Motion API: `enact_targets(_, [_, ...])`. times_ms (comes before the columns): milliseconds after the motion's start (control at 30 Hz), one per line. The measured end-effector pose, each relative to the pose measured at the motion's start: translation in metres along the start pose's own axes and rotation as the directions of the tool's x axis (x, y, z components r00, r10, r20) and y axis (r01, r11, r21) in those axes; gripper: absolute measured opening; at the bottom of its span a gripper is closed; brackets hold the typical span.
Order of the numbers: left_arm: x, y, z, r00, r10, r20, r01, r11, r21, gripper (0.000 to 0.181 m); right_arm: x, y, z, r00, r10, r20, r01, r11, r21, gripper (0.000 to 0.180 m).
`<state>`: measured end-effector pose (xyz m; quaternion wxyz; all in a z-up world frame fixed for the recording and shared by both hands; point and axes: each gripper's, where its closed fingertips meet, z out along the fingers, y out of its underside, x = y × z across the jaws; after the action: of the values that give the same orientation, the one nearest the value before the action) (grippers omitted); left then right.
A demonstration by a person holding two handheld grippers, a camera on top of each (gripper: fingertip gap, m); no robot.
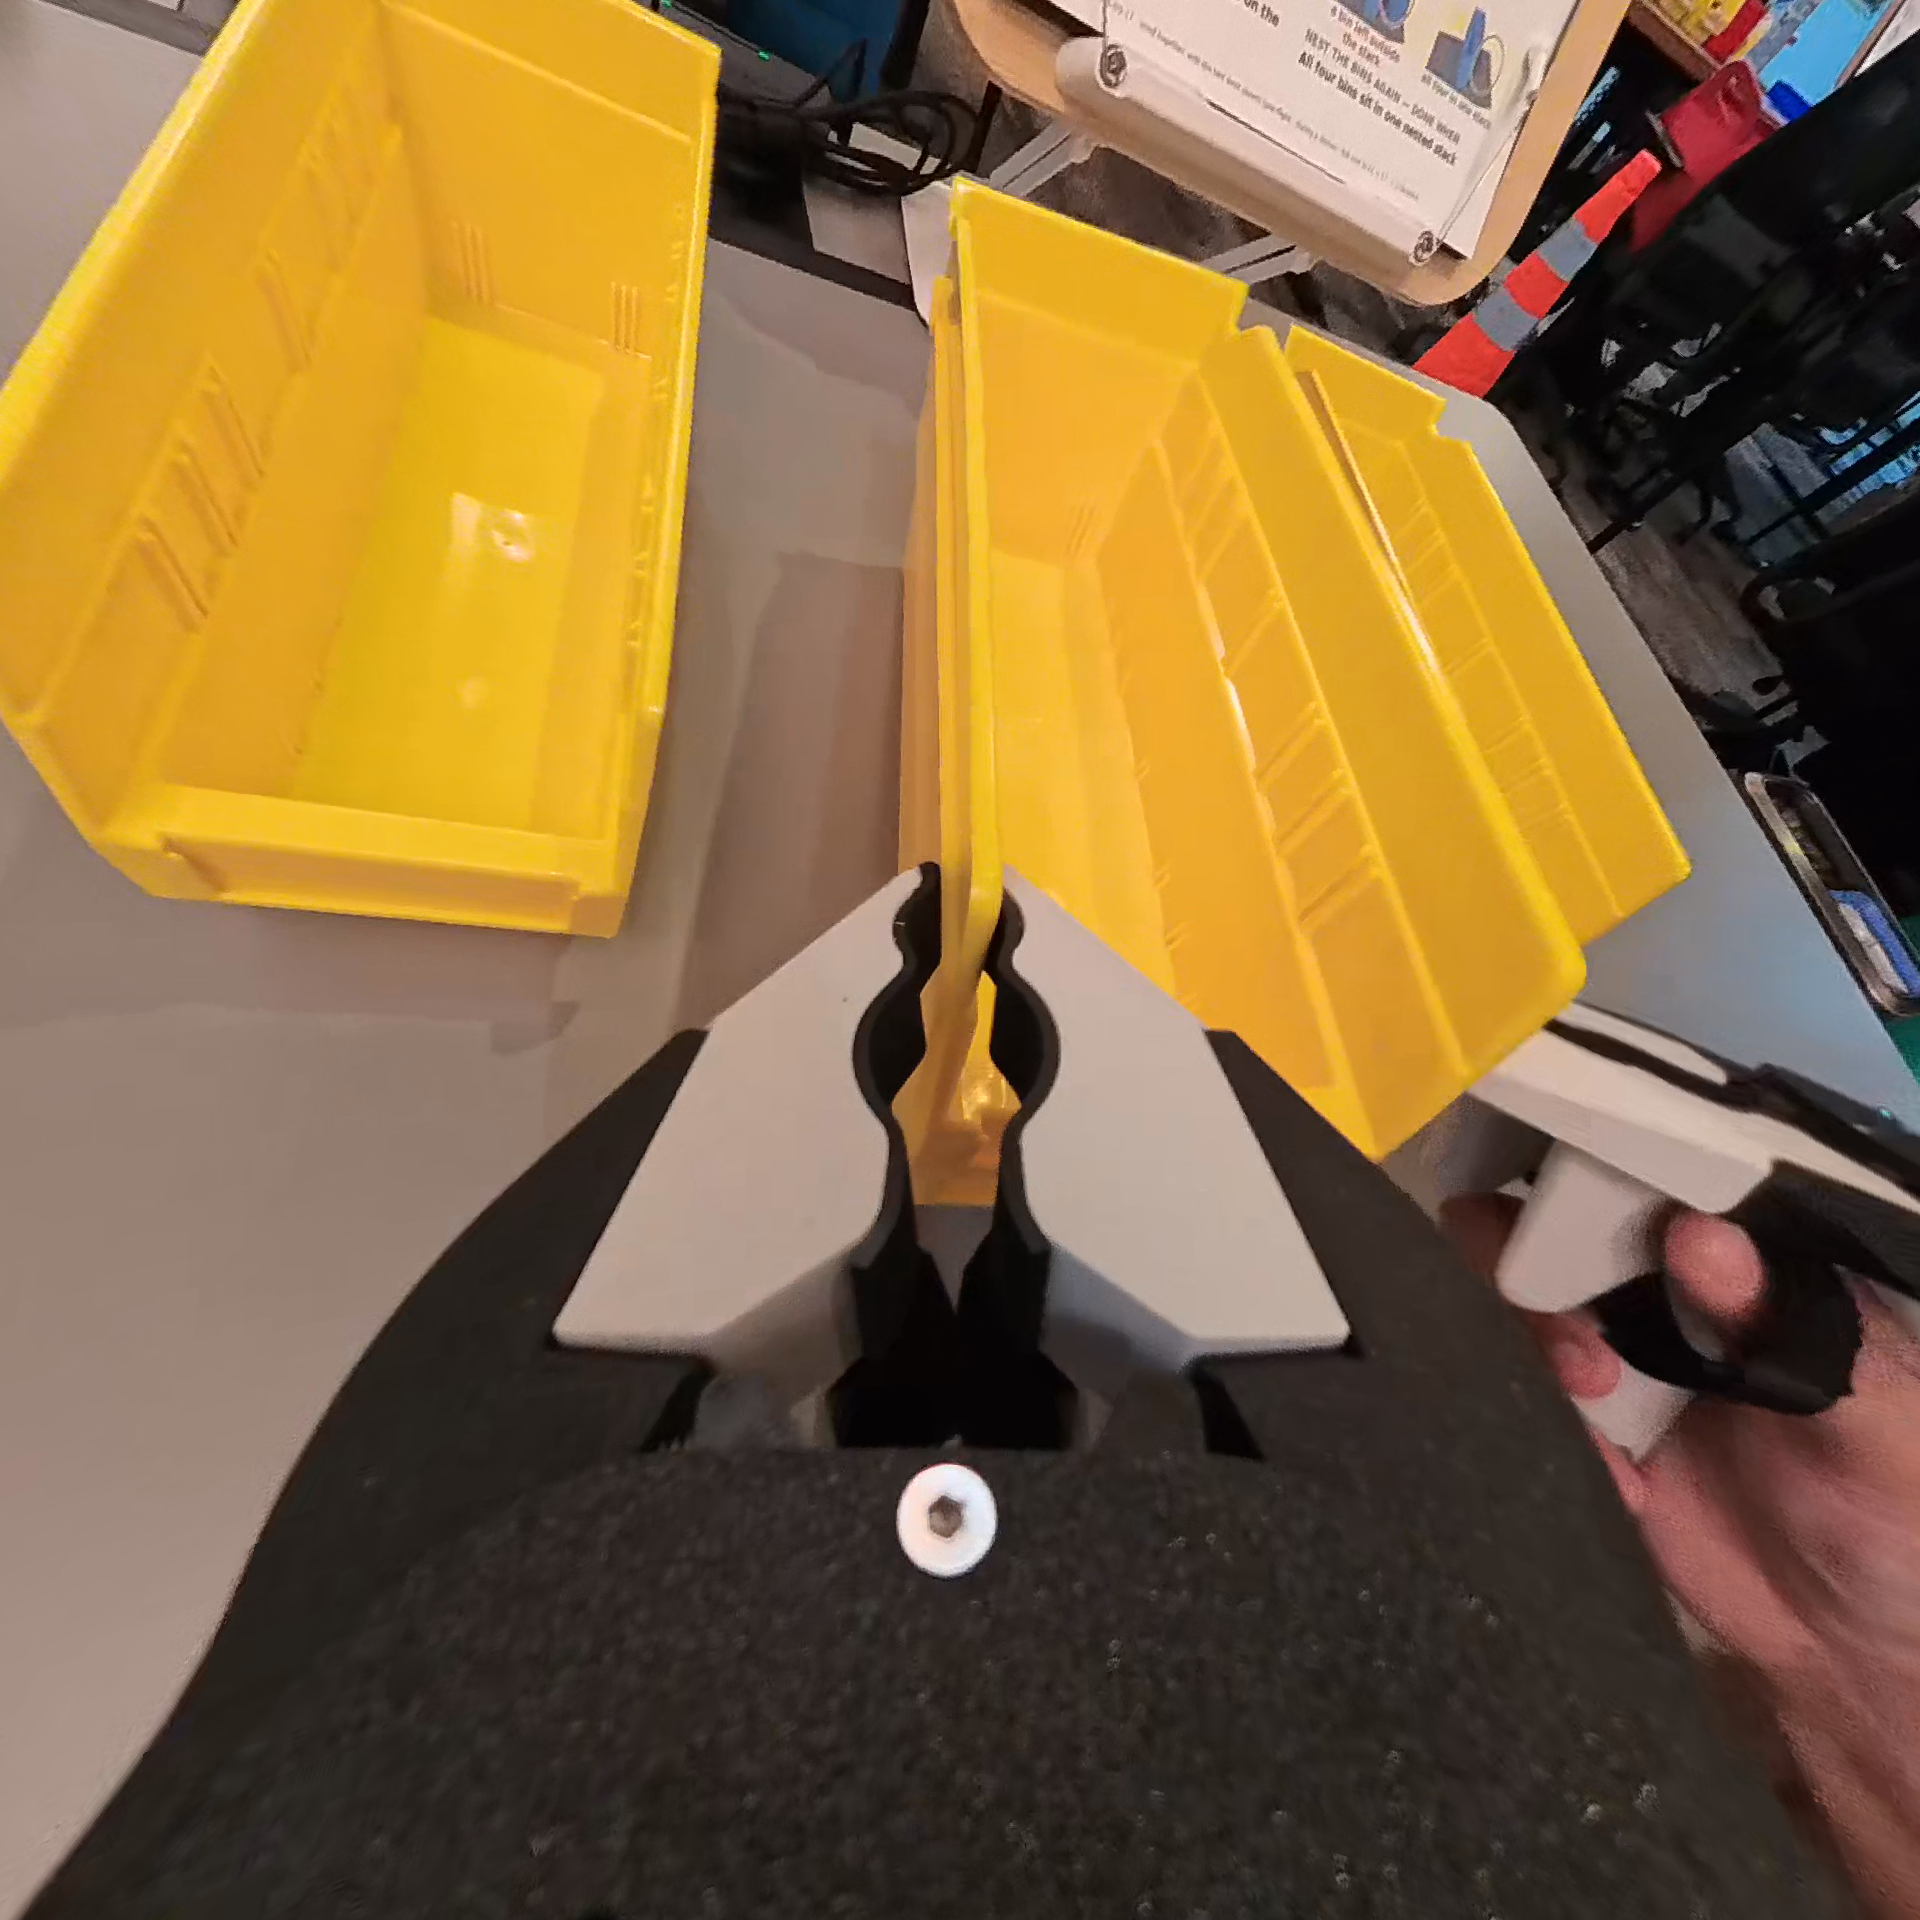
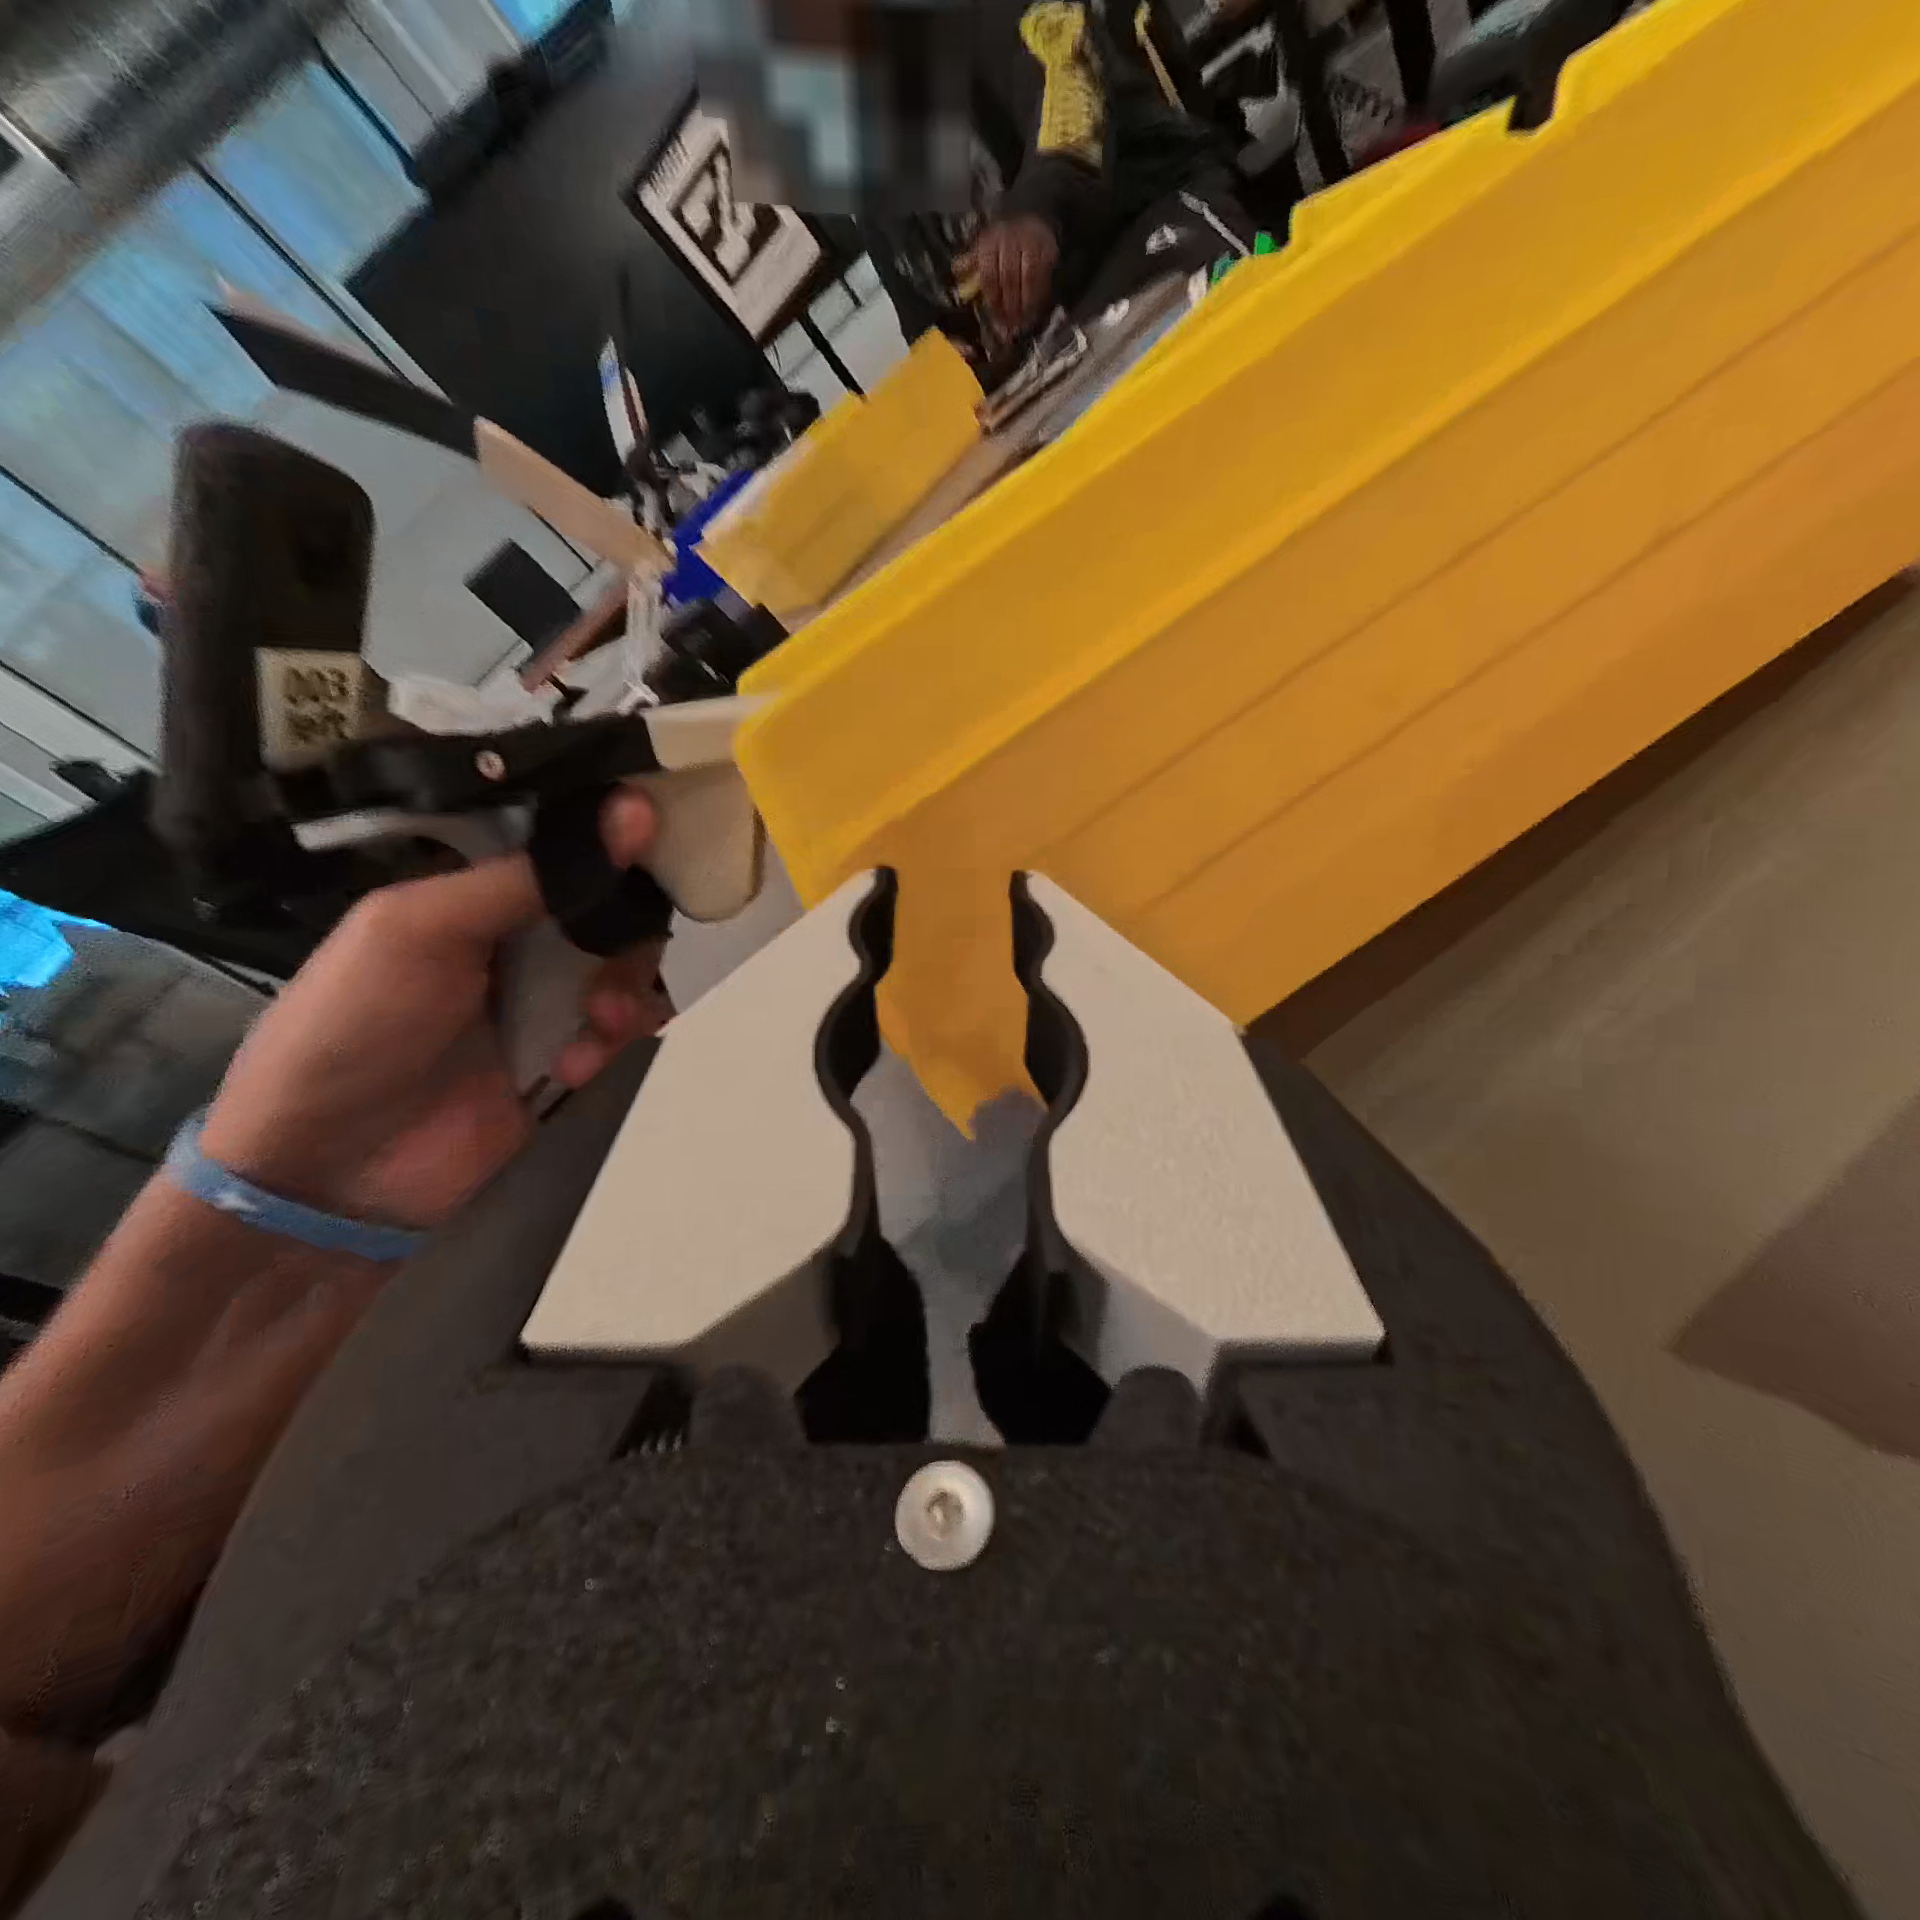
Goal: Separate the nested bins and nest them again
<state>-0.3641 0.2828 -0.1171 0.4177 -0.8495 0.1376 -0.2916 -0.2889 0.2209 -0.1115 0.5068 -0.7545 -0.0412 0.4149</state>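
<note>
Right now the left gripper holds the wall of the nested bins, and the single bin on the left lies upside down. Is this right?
Not quite. The left wrist view shows the single bin upright and empty. The left gripper does grip the nested bins' wall.

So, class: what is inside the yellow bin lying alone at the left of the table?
The lone yellow bin holds nothing: its bare floor and ribbed inner walls show. Whatever lies under it on the table is covered.
</note>
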Motion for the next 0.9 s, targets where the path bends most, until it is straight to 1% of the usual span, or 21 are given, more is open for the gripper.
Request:
enact_targets(33, [-0.002,0.000,0.000,1.000,-0.005,-0.003,0.005,1.000,-0.001,0.004,0.000,0.003,0.002,1.000,-0.008,-0.002,0.008,1.000,-0.001,0.019])
enact_targets(67, [-0.001,0.000,-0.001,0.999,-0.026,-0.022,0.026,1.000,-0.006,0.005,0.004,0.010,0.004,1.000,-0.012,-0.020,0.011,1.000,-0.025,0.013])
enact_targets(133, [0.002,-0.002,-0.003,0.998,-0.044,-0.051,0.044,0.999,-0.012,0.005,0.025,0.036,0.010,0.986,-0.088,-0.140,0.066,0.985,-0.158,0.005])
enact_targets(167, [0.002,-0.003,-0.005,0.998,-0.032,-0.046,0.032,0.999,-0.013,0.004,0.029,0.042,0.012,0.982,-0.100,-0.161,0.072,0.982,-0.175,0.006])
enact_targets(200, [0.003,-0.005,-0.007,0.999,-0.012,-0.040,0.012,1.000,-0.006,0.004,0.025,0.038,0.010,0.988,-0.059,-0.141,0.040,0.990,-0.133,0.004])
enact_targets(233, [0.002,-0.007,-0.009,0.999,-0.007,-0.039,0.007,1.000,-0.002,0.003,0.020,0.031,0.008,0.995,-0.018,-0.101,0.009,0.996,-0.092,0.005])
enact_targets(333, [-0.001,-0.006,-0.008,0.999,-0.020,-0.042,0.020,1.000,-0.002,0.003,0.014,0.011,0.000,0.999,0.036,-0.036,-0.037,0.999,-0.026,0.023])
enact_targets(433, [0.002,-0.002,-0.006,0.999,-0.006,-0.043,0.005,1.000,-0.006,0.004,0.004,-0.017,-0.011,0.985,0.149,0.083,-0.156,0.985,0.078,0.033])
enact_targets(467, [0.004,-0.001,-0.005,0.999,-0.005,-0.045,0.005,1.000,-0.006,0.003,0.001,-0.018,-0.009,0.981,0.164,0.102,-0.172,0.982,0.072,0.036])
enact_targets(533, [0.006,0.000,-0.003,0.999,-0.003,-0.038,0.002,1.000,-0.011,0.004,0.000,-0.011,0.000,0.984,0.148,0.096,-0.152,0.988,0.035,0.043])
enact_targets(600, [0.005,0.000,-0.003,0.999,-0.011,-0.046,0.010,1.000,-0.010,0.004,0.003,-0.010,0.002,0.988,0.132,0.077,-0.136,0.990,0.042,0.043])
enact_targets(633, [0.005,0.000,-0.003,0.998,-0.028,-0.056,0.028,1.000,-0.012,0.004,0.006,-0.006,0.003,0.993,0.105,0.059,-0.106,0.994,0.019,0.048])
enact_targets(700, [0.002,0.000,-0.004,0.997,-0.044,-0.059,0.043,0.999,-0.018,0.006,0.012,0.007,0.005,0.996,0.085,0.032,-0.083,0.995,-0.057,0.052])
enact_targets(767, [0.002,-0.002,-0.004,0.996,-0.060,-0.067,0.059,0.998,-0.011,0.008,0.015,0.021,0.009,0.995,0.095,0.019,-0.092,0.988,-0.121,0.053])
enact_targets(900, [0.003,-0.004,-0.005,0.998,-0.024,-0.061,0.024,1.000,-0.015,0.009,0.023,0.032,0.014,0.998,0.043,-0.035,-0.048,0.987,-0.155,0.052])
